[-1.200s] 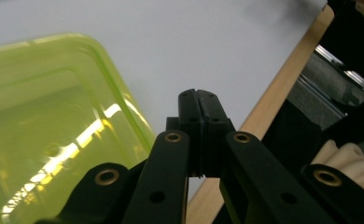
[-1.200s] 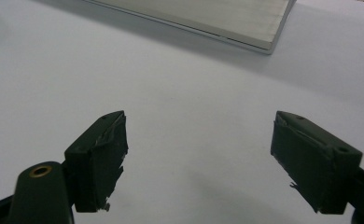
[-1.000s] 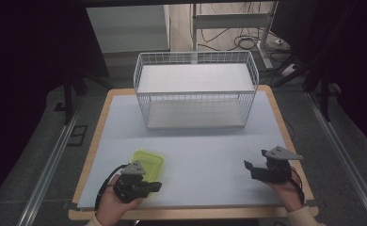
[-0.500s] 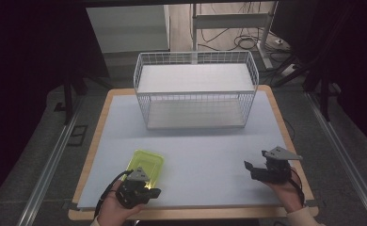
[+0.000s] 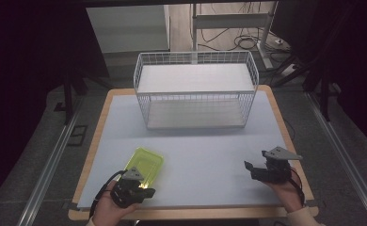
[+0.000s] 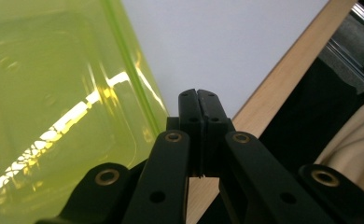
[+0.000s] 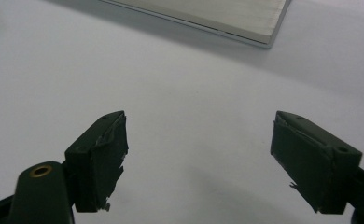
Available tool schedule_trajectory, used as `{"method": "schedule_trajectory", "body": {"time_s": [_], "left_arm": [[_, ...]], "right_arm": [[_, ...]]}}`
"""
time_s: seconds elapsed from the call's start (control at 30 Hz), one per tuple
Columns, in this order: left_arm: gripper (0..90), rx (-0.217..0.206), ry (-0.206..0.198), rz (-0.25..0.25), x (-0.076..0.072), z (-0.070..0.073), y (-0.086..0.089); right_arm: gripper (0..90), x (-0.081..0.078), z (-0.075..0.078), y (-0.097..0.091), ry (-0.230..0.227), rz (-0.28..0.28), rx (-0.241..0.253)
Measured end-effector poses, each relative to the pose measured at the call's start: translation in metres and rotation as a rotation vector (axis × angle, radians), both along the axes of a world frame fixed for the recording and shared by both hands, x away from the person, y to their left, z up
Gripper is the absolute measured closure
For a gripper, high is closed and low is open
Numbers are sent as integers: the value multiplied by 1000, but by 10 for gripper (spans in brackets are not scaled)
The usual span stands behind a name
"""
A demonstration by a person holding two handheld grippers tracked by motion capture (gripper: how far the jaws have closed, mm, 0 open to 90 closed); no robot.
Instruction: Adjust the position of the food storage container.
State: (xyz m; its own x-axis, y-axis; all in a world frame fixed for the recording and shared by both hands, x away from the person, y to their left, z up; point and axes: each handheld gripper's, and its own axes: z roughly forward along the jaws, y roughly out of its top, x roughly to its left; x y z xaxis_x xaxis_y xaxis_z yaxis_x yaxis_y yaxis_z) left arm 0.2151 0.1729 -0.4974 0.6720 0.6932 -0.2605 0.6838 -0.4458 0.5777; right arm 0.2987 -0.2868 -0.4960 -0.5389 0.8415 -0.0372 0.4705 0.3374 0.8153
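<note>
A translucent yellow-green plastic container [image 5: 146, 165] lies on the pale table mat near the front left. My left gripper [image 5: 148, 192] rests just in front of it, by the table's near edge, and points to the right. In the left gripper view its jaws [image 6: 199, 95] are pressed together with nothing between them, and the container [image 6: 54, 107] lies right beside them on the left. My right gripper [image 5: 248, 166] sits at the front right, pointing left. In the right gripper view the jaws [image 7: 199, 156] stand wide apart over bare mat.
A white wire basket [image 5: 195, 94] with two shelf levels stands at the back middle of the table; its base edge [image 7: 217, 14] is ahead of the right gripper. The wooden table rim [image 6: 273, 88] runs close beside the left gripper. Metal rails flank the table.
The left hand has drawn back a little toward the table's near edge, away from the container's front. The right hand has kept still.
</note>
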Motion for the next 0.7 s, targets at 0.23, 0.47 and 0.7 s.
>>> {"method": "schedule_trajectory", "body": {"time_s": [0.23,0.47,0.7], "left_arm": [[900,-4,6,38,1,-1,15],[900,-11,13,72,2,-1,31],[900,-9,13,97,1,-2,41]], "right_arm": [[188,1,-1,1,1,4,-6],[188,0,-1,1,2,4,-7],[188,0,-1,1,4,2,-6]]}}
